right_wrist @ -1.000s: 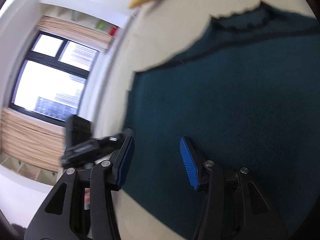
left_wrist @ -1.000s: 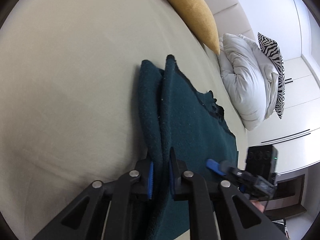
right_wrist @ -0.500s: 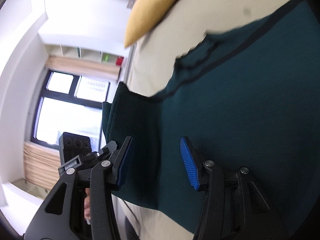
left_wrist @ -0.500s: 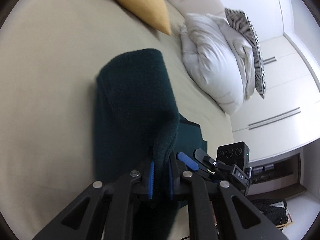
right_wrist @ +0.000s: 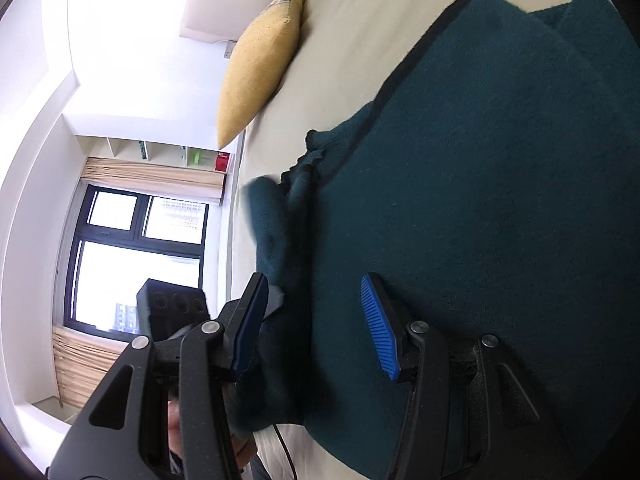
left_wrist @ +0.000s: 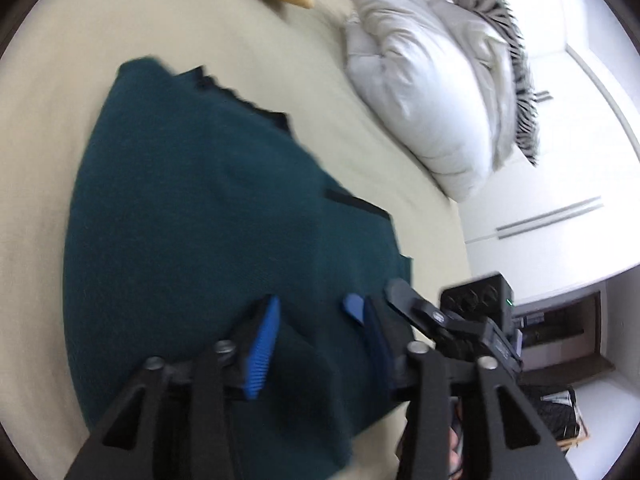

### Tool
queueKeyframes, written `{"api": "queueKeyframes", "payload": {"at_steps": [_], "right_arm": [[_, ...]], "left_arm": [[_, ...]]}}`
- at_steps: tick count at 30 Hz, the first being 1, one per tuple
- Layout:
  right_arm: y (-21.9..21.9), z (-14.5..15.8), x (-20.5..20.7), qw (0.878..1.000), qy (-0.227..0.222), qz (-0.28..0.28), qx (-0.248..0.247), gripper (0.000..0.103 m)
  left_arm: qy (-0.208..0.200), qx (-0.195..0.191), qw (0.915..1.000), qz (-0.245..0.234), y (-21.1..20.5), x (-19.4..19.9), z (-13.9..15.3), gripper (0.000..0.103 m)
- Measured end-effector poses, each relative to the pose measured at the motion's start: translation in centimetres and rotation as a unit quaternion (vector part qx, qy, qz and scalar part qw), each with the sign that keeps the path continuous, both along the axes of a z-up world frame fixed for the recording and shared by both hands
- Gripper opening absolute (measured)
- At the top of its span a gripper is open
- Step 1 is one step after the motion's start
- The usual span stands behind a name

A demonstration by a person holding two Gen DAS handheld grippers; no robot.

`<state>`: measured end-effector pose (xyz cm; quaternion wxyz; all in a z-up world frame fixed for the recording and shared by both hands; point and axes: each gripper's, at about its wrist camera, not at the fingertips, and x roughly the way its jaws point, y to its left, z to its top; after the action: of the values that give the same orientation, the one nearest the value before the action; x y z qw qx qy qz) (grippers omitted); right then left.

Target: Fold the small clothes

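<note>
Just one teal garment point(left_wrist: 192, 208), two parted grippers: left gripper point(left_wrist: 316, 324), right gripper point(right_wrist: 316, 320).

The left gripper point(left_wrist: 314, 326) hung open over a teal sweater point(left_wrist: 208, 216) lying on the bed point(left_wrist: 60, 60), the right gripper point(left_wrist: 452, 316) just beside.

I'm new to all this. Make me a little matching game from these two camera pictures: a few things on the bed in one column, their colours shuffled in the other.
Things:
1. garment
2. pointed cushion
3. puffy duvet
4. striped cushion

Colours:
A. black and white
B. mustard yellow
C. dark teal
D. plain white

Pairs: 1-C, 2-B, 3-D, 4-A
</note>
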<state>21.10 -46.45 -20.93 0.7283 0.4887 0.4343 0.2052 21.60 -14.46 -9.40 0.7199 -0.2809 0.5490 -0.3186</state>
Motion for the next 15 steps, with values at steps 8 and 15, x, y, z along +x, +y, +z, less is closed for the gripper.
{"api": "queueKeyframes", "payload": {"at_steps": [8, 15], "right_arm": [[2.0, 0.8, 1.6, 1.000, 0.009, 0.022, -0.017, 0.049], [6.3, 0.7, 4.6, 0.992, 0.050, 0.073, -0.090, 0.049]], "left_arm": [[-0.094, 0.010, 0.9953, 0.023, 5.2, -3.0, 3.9, 0.050], [-0.065, 0.018, 0.9952, 0.071, 9.0, -3.0, 1.1, 0.050]]}}
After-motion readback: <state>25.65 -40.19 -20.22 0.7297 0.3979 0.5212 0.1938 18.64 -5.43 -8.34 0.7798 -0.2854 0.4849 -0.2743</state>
